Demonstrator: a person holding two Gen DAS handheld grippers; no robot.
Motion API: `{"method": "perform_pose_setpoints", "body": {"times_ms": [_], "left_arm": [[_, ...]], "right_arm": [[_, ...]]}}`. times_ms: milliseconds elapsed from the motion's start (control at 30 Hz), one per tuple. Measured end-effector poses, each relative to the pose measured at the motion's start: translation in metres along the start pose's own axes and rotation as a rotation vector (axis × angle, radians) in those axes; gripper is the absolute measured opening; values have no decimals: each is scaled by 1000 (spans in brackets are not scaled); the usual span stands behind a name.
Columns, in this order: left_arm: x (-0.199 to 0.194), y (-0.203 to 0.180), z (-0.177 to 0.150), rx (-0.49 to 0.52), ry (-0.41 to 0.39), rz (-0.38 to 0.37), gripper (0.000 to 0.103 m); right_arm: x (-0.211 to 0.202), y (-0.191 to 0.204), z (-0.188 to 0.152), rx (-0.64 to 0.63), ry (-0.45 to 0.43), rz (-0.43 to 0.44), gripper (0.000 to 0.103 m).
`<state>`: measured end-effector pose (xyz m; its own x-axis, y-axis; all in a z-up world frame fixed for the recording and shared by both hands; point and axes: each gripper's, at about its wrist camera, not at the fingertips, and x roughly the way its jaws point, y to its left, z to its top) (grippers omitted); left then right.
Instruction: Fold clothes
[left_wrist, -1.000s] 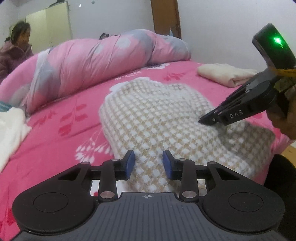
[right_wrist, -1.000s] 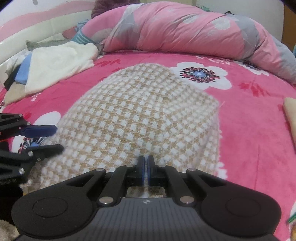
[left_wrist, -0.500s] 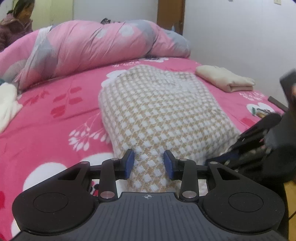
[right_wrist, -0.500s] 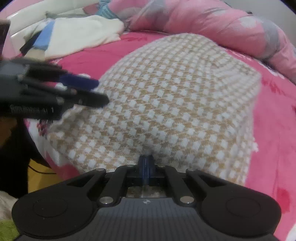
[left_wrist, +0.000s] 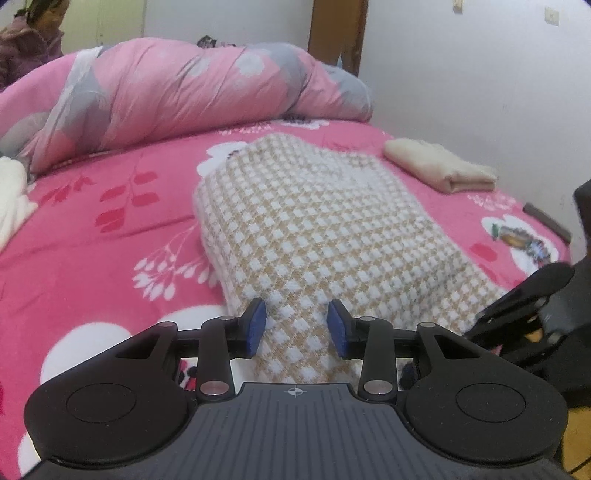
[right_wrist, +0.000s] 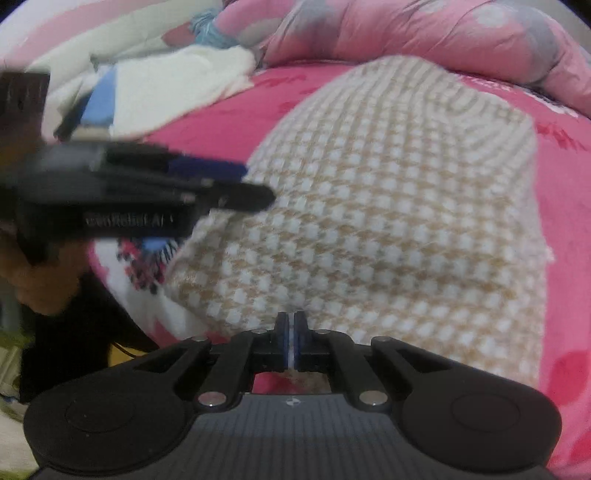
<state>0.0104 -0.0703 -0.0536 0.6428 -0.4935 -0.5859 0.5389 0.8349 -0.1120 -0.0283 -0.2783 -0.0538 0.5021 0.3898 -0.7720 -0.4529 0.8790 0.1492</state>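
Observation:
A folded beige-and-white checked sweater (left_wrist: 314, 221) lies on the pink flowered bedsheet (left_wrist: 92, 240). My left gripper (left_wrist: 296, 325) straddles the sweater's near end. Its jaws are opening, the knit lies between the blue pads (left_wrist: 255, 325), and they do not pinch it. In the right wrist view that gripper (right_wrist: 256, 184) shows blurred over the sweater's (right_wrist: 388, 203) left corner. My right gripper (right_wrist: 291, 332) is shut at the sweater's near edge, with a thin white strip of knit between its pads. It shows dark at the sweater's right corner (left_wrist: 487, 317) in the left wrist view.
A rolled pink-and-grey quilt (left_wrist: 166, 92) runs along the back of the bed. A folded cream cloth (left_wrist: 439, 170) sits at the back right near the wall. White clothes (right_wrist: 177, 88) are heaped at the left. A person (left_wrist: 29, 40) is at the far left.
My right gripper came down from over the sweater's right side to its near right corner, staying shut. My left jaws widened a little. The left gripper looms closer in the right wrist view.

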Motion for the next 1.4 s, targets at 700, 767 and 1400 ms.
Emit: {"method": "perform_pose_setpoints", "body": {"times_ms": [700,767,1400], "left_arm": [[-2,16,-40,-212,35,-22,47],[-3,15,-41,-222,33,-21,47],[0,14,-33,-223,47,-13,48]], "right_arm": [[6,0,92,-85,-36,-93,1],[-4,6,109,-97,-104,-83,1],[76,-19,138,-178,0,-308,0]]}}
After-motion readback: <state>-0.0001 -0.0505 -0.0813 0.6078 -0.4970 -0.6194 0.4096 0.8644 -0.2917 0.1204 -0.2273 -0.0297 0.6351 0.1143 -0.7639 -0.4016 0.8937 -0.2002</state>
